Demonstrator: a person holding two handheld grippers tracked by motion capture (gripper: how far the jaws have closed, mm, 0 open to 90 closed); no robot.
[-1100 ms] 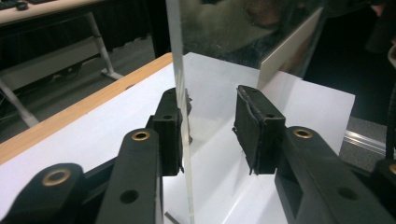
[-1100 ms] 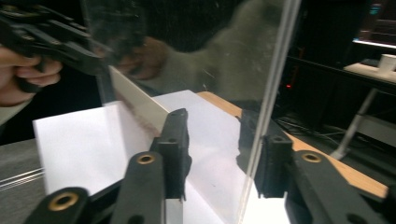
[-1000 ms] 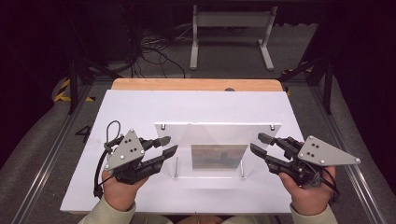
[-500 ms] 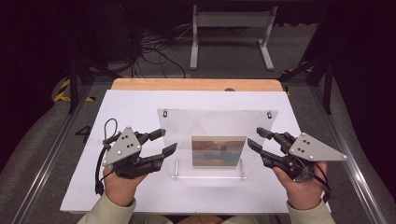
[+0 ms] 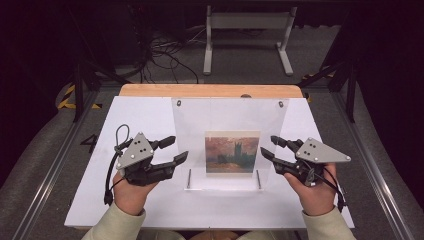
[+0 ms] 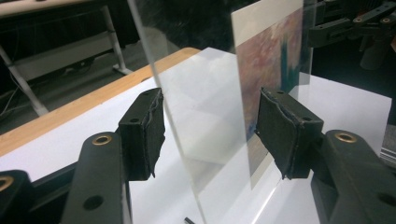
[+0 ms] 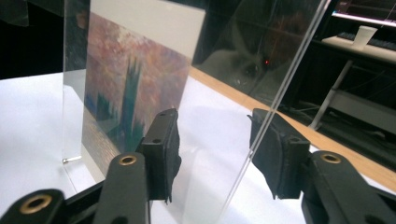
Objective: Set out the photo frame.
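Note:
A clear acrylic panel [image 5: 195,125] stands upright on the white table [image 5: 140,112]. It holds a picture [image 5: 232,151] of a reddish sky with dark towers. My left gripper [image 5: 175,149] is at the panel's left edge and my right gripper [image 5: 270,146] at its right edge. The jaws of both have just been opening. In the left gripper view the panel [image 6: 187,112] stands between the pads [image 6: 144,133] of the left gripper [image 6: 212,135] without touching them. The right gripper view shows the same at the right gripper [image 7: 217,154], with the panel's edge [image 7: 275,88] just clear of a pad [image 7: 275,154].
Two short metal pins [image 5: 189,178] stick out at the panel's foot. A wooden strip [image 5: 210,90] borders the table's far side. Beyond it lie cables [image 5: 165,55] and a white stand [image 5: 247,30] on the floor. Metal rails [image 5: 50,170] run along both sides.
The panel's top edge has risen and the picture now shows plainly. Both grippers' jaws have spread wider. Both hands have shifted slightly toward the panel's side edges.

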